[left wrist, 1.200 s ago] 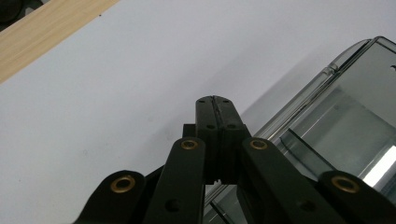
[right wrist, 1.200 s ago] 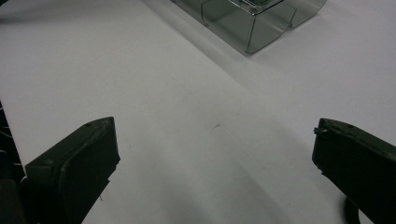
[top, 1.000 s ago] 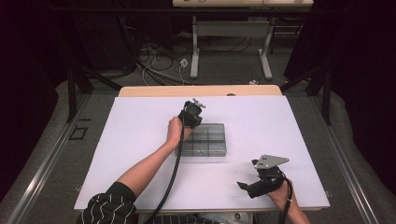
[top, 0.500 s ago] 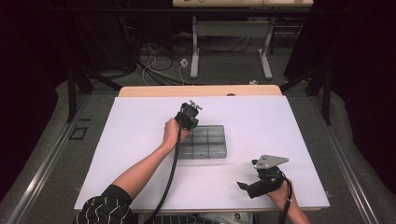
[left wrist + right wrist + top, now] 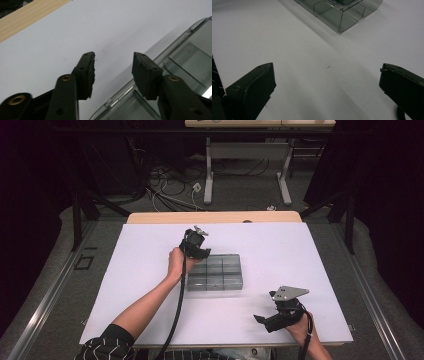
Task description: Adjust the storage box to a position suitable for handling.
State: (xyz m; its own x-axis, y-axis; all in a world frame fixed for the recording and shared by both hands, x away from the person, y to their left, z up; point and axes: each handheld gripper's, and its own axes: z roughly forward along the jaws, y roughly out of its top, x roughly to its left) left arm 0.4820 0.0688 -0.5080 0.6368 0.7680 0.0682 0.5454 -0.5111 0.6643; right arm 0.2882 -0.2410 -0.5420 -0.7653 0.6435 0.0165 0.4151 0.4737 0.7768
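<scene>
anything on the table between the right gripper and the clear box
Nothing: in the high view bare white table separates the right gripper from the clear box; the right gripper view agrees.

High view. A clear compartment box (image 5: 215,273) lies at centre on the white table (image 5: 140,265). The left gripper (image 5: 199,245) sits at the box's upper-left corner; the right gripper (image 5: 280,312) rests at lower right, well apart from the box.
</scene>
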